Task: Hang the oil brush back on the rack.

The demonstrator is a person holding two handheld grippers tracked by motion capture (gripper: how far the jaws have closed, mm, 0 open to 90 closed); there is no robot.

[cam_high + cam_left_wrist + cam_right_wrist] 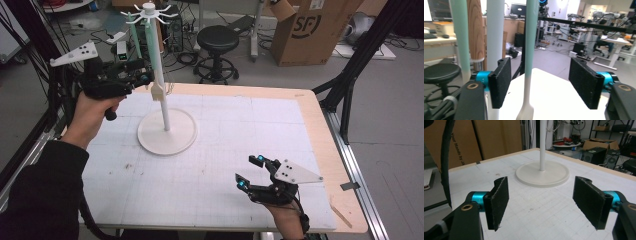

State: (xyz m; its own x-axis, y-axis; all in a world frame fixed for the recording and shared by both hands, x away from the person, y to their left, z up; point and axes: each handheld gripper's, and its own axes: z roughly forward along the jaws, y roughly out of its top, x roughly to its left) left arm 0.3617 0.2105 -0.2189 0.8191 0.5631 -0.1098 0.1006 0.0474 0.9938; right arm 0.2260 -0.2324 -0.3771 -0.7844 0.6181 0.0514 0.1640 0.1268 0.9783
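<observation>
- A white stand (pixel 166 131) is on the table (pixel 240 150), left of the middle and toward the far side: a round base, a thin pole and hooks at the top.
- A mint-and-white spatula (pixel 150 60) hangs from one hook, beside the pole, with its flat white end down, well above the base.
- In the left gripper view the spatula (pixel 531 50) hangs between the two pads (pixel 501 82); they are wide apart and do not touch it.
- The spatula looks light and long. Its handle seems smooth, maybe silicone, so it could slip or swing when pushed from one side.
- I think the best place to take it is the straight handle above the white end, with the pads flat on both sides, then lift it up off the hook.
- The stand is tall and thin, so a side pull could probably tip it.
- The left gripper (pixel 142 77) is held high at the far left, the hand under it, pointing right at the spatula.
- The right gripper (pixel 250 172) is low over the near right of the table, jaws wide and holding nothing, pointing toward the stand.
</observation>
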